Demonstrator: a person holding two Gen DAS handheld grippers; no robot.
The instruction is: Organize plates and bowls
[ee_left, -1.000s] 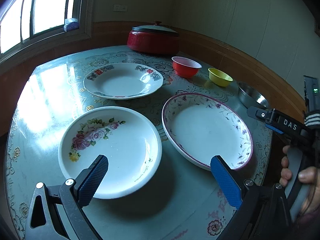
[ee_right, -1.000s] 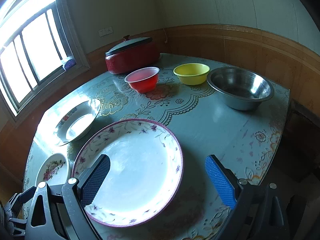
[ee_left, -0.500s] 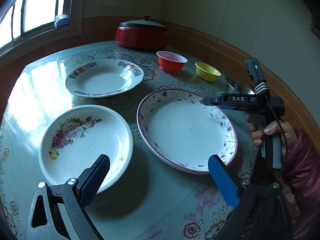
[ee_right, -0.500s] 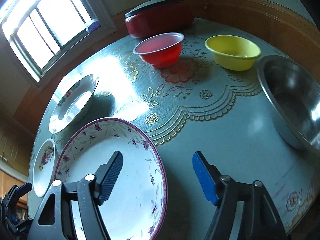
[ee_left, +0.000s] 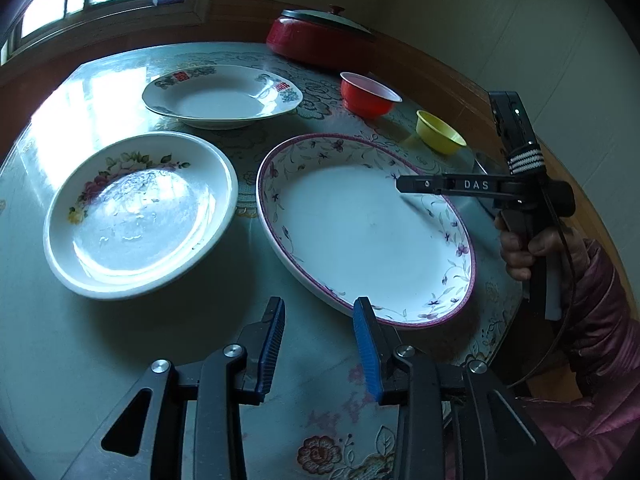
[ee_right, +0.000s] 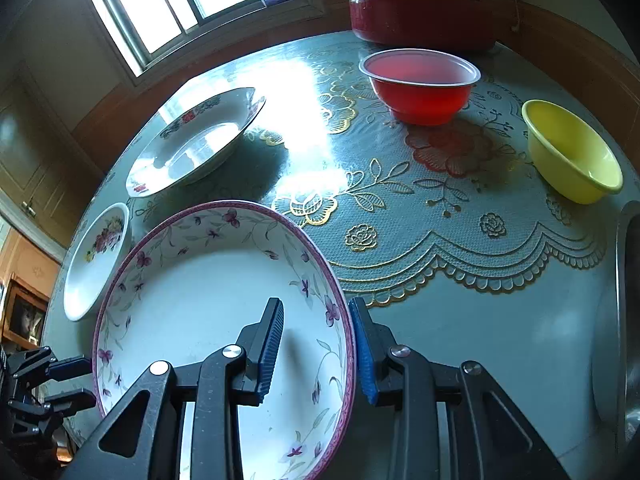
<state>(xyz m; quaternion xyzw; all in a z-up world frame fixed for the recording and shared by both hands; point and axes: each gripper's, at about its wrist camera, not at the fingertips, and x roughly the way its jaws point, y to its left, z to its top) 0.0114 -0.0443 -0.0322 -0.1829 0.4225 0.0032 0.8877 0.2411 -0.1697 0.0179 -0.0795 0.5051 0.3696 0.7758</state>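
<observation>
A large purple-rimmed floral plate (ee_left: 360,232) (ee_right: 208,300) lies on the table. My right gripper (ee_right: 316,320) straddles its right rim with jaws closing. One finger is inside the plate and apart from the rim; the other is close outside it. My left gripper (ee_left: 318,316) hovers at the plate's near rim with its jaws closing; the rim lies by the right fingertip and neither pad presses on it. A rose-patterned plate (ee_left: 136,216) (ee_right: 96,260) sits to the left and a red-marked plate (ee_left: 220,96) (ee_right: 196,144) behind it.
A red bowl (ee_right: 420,84), a yellow bowl (ee_right: 572,156) and the edge of a steel bowl (ee_right: 628,320) stand to the right. A lidded red pot (ee_left: 320,40) is at the back by the wall. A hand and a purple sleeve (ee_left: 592,320) hold the right gripper.
Both grippers' jaws have narrowed a lot. The right gripper dropped and rolled onto the floral plate's right rim. The left gripper shifted right, up to that plate's near rim.
</observation>
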